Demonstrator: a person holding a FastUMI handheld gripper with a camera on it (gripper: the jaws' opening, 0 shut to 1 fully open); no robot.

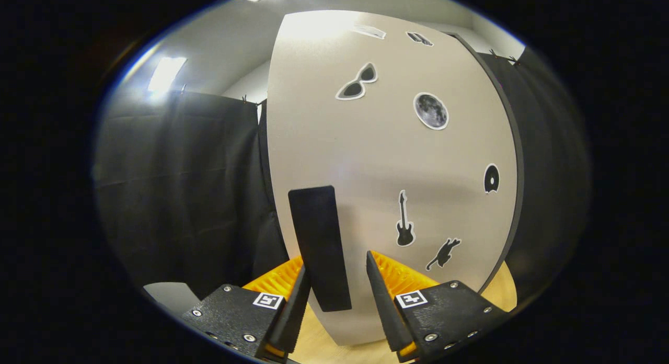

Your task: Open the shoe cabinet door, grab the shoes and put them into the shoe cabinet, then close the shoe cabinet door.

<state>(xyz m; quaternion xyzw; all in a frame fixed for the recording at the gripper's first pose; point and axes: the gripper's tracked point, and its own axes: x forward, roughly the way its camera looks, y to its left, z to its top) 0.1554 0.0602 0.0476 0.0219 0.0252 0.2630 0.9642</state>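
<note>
Hand-held gripper (337,296) is released: fingers spread apart, a clear gap between them, nothing clamped. The flat black rectangular handle (320,247) of the cabinet door sits in that gap, lower end between the fingertips, closer to the left finger (295,306). Can't tell whether the left finger actually touches it; the right finger (384,301) stands apart from it.

Shoe cabinet door (387,170): pale beige, smooth flat panel with a dark edge band down its right side. It takes up the centre of the frame, right ahead of the fingers, and looks closed or nearly so; hard to confirm from this angle. The handle runs vertically near the door's lower left.

Stickers on the door: sunglasses sticker (357,82) upper centre, round grey moon sticker (431,111) to its right, black electric guitar sticker (404,219) lower centre just right of the handle, small black animal silhouette sticker (443,253) beside the guitar, small black round sticker (491,178) near the right edge. Two more small stickers at the door's top, too blurred to identify.

Light wooden floor (324,338) shows under the door at the bottom of the frame, between and behind the fingers. Black cloth booth wall (177,186) hangs on the left. Ceiling light (166,74) glows upper left.
</note>
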